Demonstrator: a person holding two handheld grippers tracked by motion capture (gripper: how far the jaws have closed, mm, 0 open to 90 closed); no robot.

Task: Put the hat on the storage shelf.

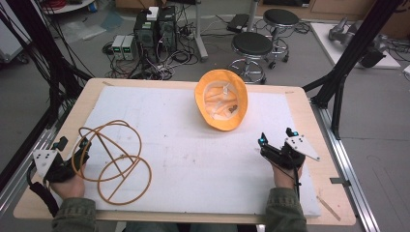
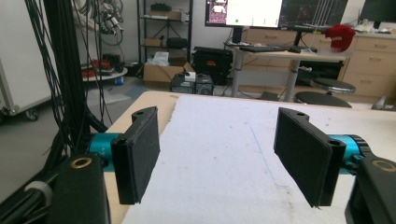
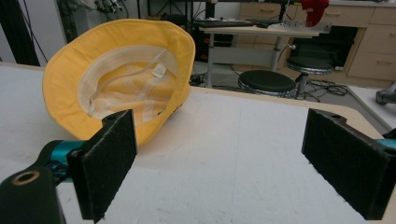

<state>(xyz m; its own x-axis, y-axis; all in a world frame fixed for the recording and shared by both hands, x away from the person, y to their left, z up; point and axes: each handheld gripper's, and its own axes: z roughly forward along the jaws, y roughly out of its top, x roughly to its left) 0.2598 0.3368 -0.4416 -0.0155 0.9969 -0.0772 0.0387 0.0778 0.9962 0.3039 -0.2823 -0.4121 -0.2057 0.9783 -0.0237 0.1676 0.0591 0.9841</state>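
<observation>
Beyond right gripper (image 1: 276, 136), yellow hat (image 1: 221, 99).

Open white mat (image 1: 203, 159) stretches between the wire frame (image 1: 113, 162) at the left and the upturned yellow hat (image 1: 221, 99) at the far centre, the two well apart. The left gripper (image 1: 71, 145), jaws wide with nothing between them, sits just beside the frame. The right gripper (image 1: 275, 136), jaws also spread, faces bare mat short of the hat.
</observation>
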